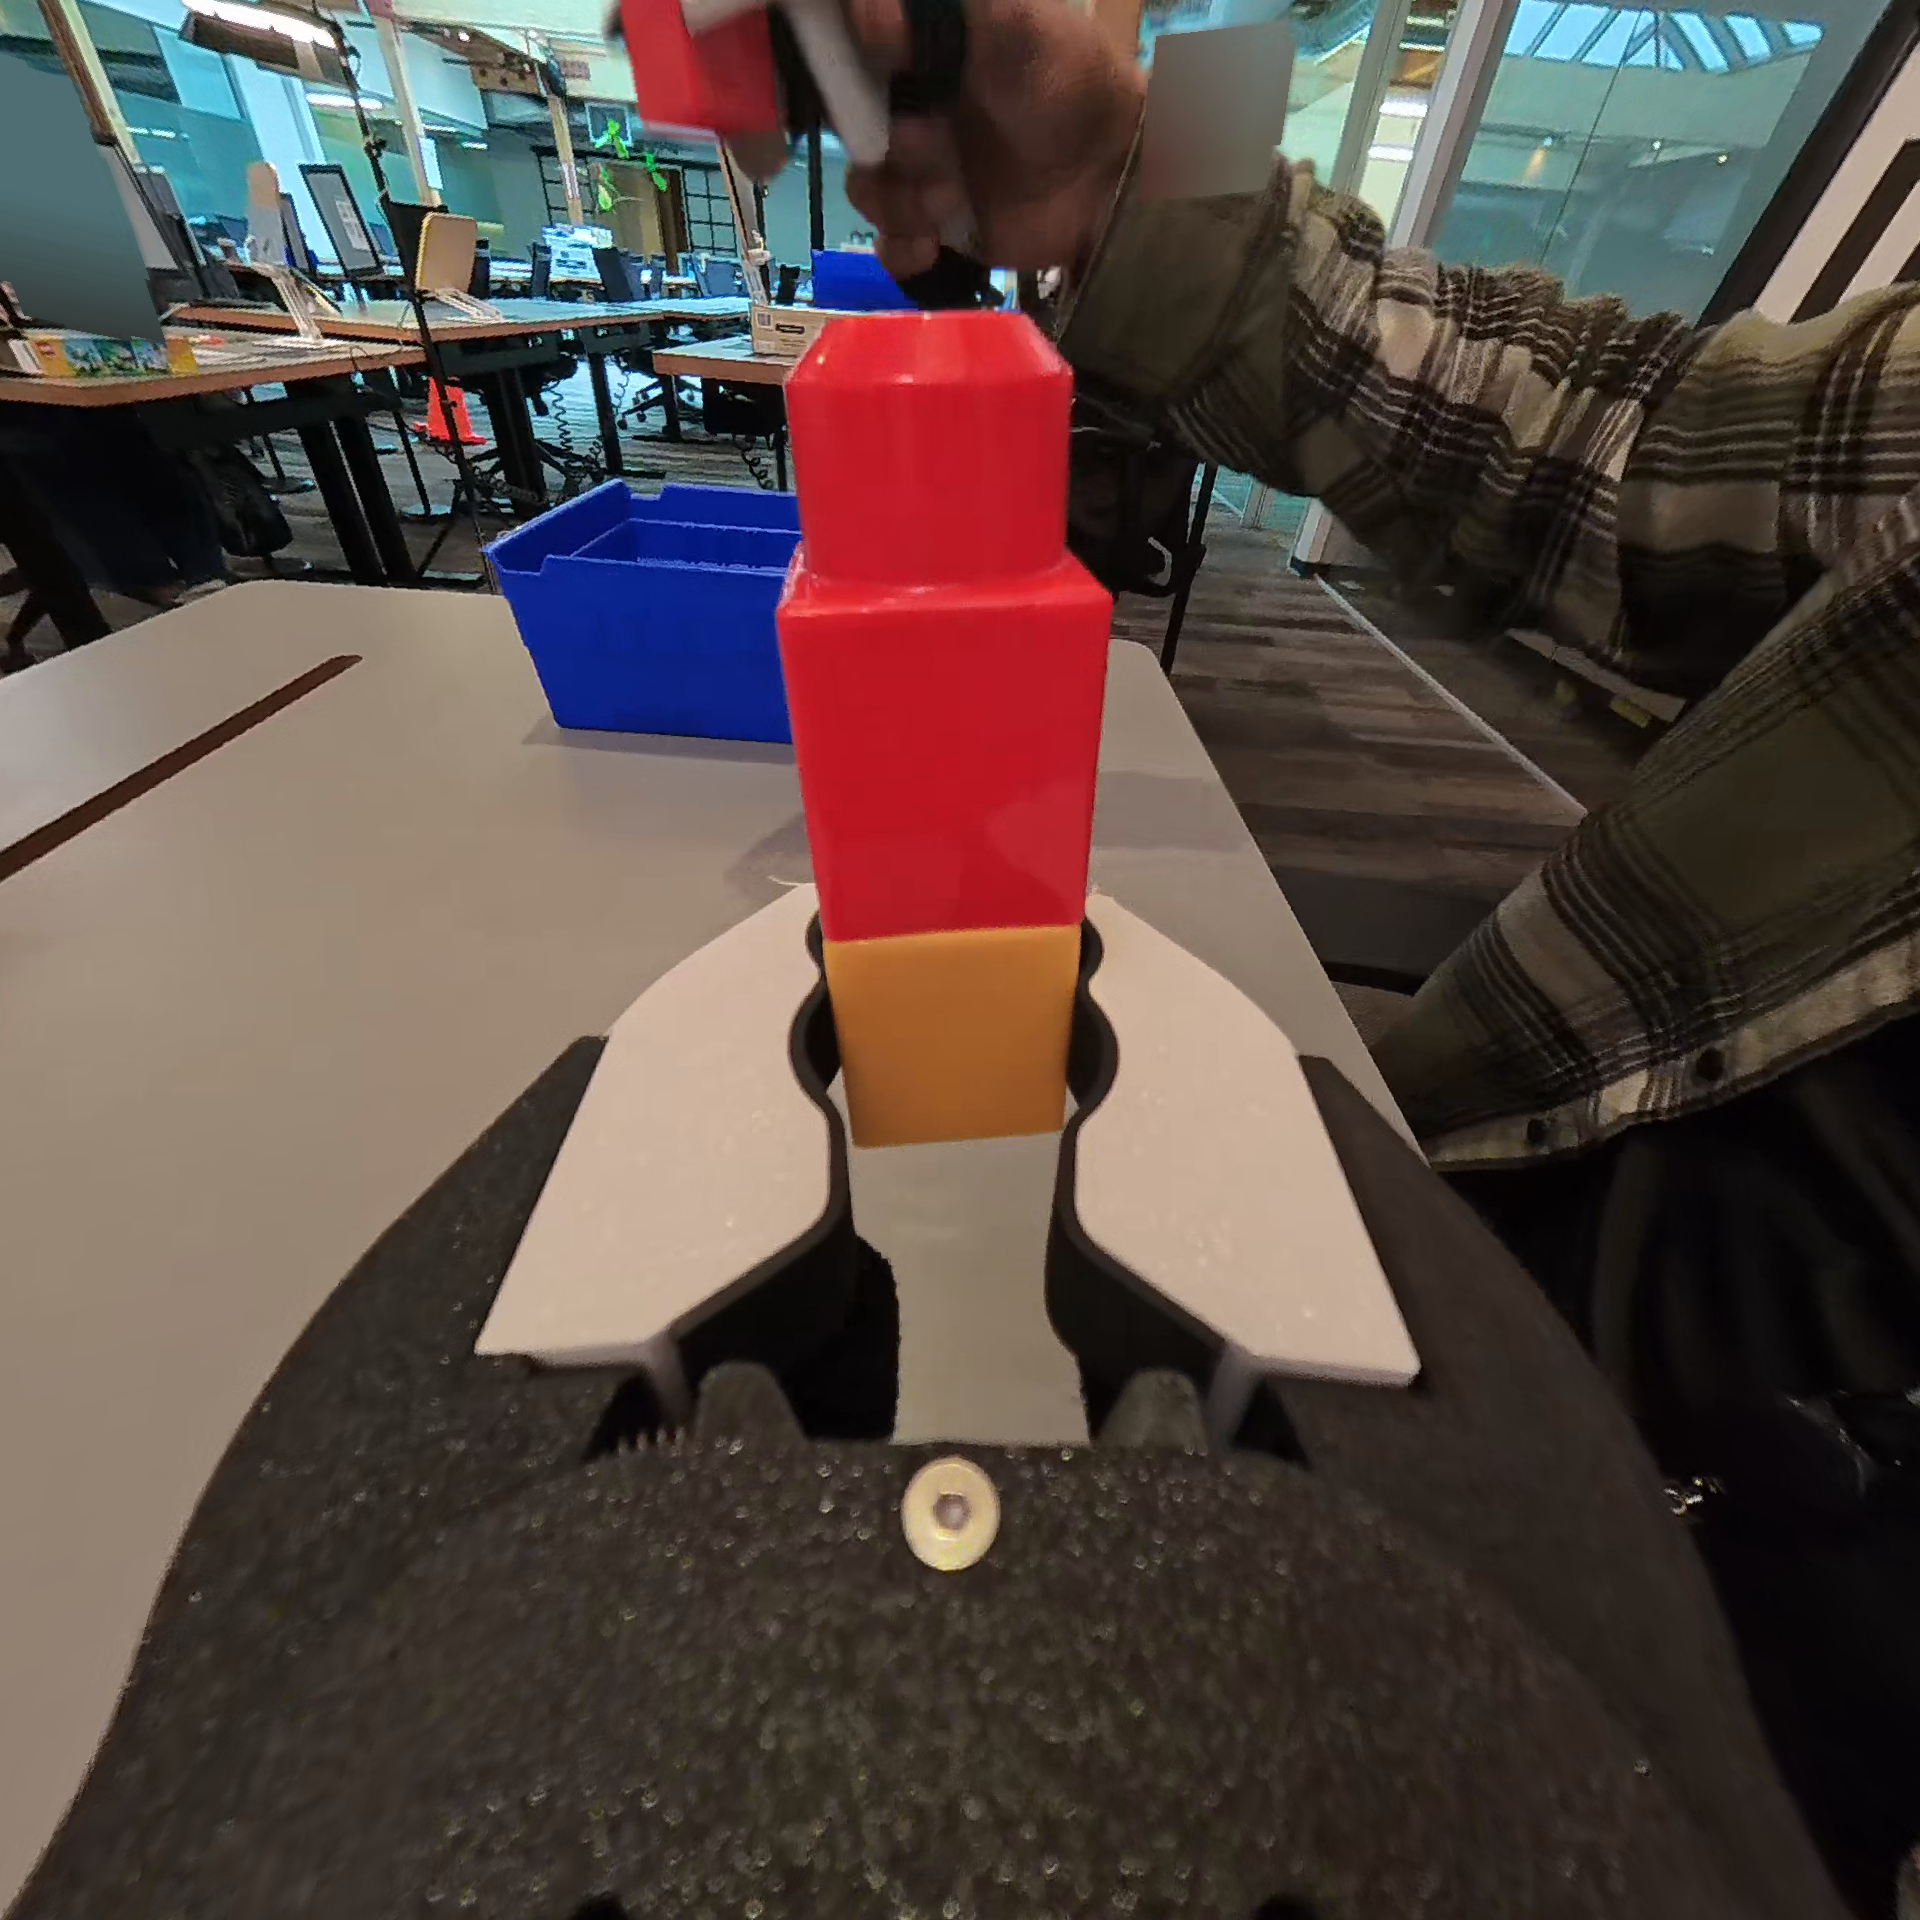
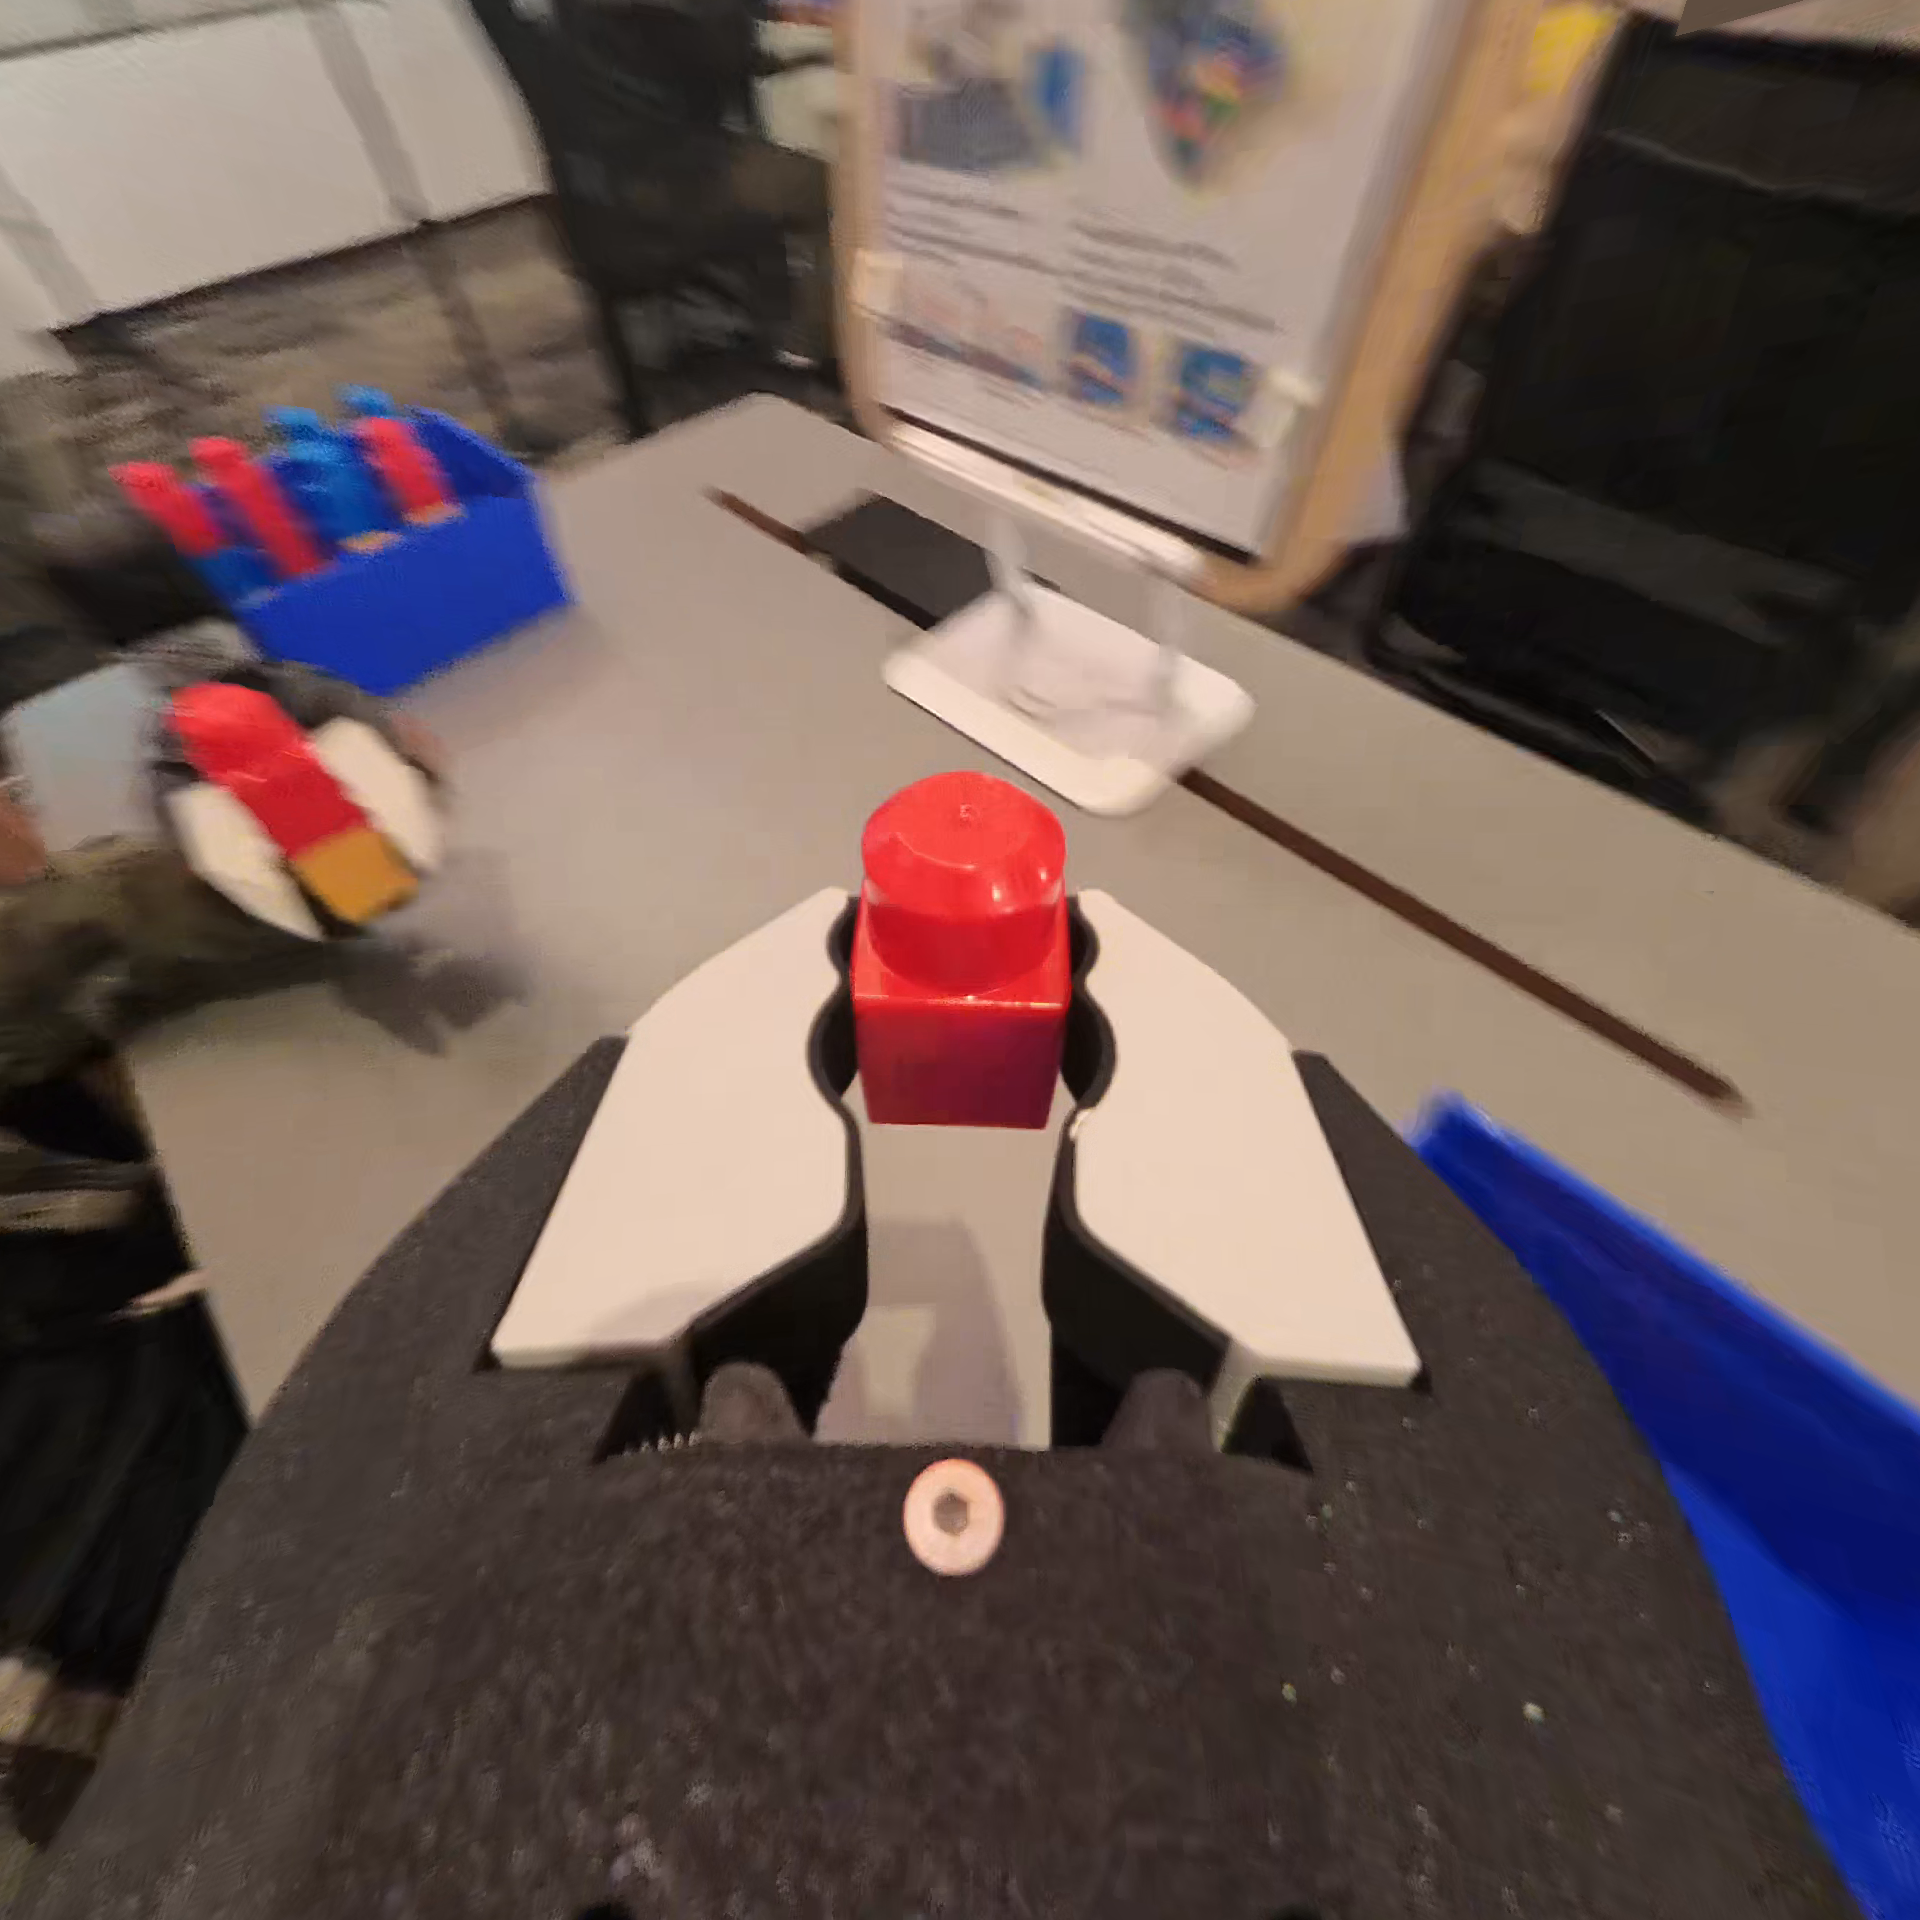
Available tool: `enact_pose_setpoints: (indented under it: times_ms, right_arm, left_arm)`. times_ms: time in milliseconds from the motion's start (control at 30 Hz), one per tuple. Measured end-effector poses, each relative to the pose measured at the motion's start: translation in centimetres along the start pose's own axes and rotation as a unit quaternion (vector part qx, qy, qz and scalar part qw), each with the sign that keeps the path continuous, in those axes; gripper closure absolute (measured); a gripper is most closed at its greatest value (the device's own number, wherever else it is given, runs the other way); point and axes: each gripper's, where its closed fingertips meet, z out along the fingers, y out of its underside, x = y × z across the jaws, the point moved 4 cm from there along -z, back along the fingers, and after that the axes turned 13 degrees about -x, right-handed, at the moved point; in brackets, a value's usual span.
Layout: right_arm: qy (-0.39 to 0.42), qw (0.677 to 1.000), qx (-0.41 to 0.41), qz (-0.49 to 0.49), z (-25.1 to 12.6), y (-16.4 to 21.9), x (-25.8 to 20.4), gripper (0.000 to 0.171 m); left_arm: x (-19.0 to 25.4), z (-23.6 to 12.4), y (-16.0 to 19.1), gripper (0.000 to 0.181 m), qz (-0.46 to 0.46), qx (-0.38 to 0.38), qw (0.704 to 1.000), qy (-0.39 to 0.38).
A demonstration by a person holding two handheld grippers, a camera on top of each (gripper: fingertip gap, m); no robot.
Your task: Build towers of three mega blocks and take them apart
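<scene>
Red block [image 2: 956, 997] in right tongs [image 2: 961, 966]

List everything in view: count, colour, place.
two-block stack: one, red block on an orange block, clamped at the orange block in the left gripper.
loose red block: one, red, clamped in the right gripper, above the stack.
table: one, grey with a dark slot.
empty bin: one, blue, on the table behind the stack.
bin of towers: one, blue, holding red and blue towers; blurred, count unclear.
sign stand: one, wood-framed, on a white base on the table.
left gripper: white fingers, black body.
right gripper: same build.
sleeve: plaid.
</scene>
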Motion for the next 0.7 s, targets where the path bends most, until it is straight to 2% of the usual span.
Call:
enact_pose_setpoints:
  times_ms: [67, 133, 300, 500, 667, 700]
  right_arm:
    - [0.051, 0.997, -0.02, 0.054, -1.9, 4.9, 4.2, 0.135]
    - [0.046, 0.993, -0.025, 0.106, -2.3, 9.3, 6.5, 0.135]
    - [0.027, 0.99, -0.05, 0.129, 0.7, 16.4, 9.3, 0.135]
    - [0.016, 0.986, -0.093, 0.135, 3.4, 19.4, 11.0, 0.134]
    - [0.05, 0.986, -0.1, 0.127, 2.7, 19.2, 11.8, 0.099]
    - [0.065, 0.986, -0.093, 0.123, 1.8, 18.3, 11.9, 0.098]
  left_arm:
    - [0.3, 0.2, -0.1, 0.141, 0.008, -0.002, 1.0, 0.002]
    - [0.4, 0.5, 0.1, 0.141, 0.011, -0.007, 1.0, -0.001]
    - [0.0, 0.8, 0.6, 0.141, 0.004, -0.011, 1.0, -0.006]
    - [-0.4, 0.8, 1.0, 0.141, -0.004, -0.014, 1.0, -0.009]
    - [-0.8, 0.8, 1.2, 0.141, -0.013, -0.02, 1.0, -0.013]
    - [-0.8, 0.8, 1.3, 0.141, -0.014, -0.02, 1.0, -0.014]
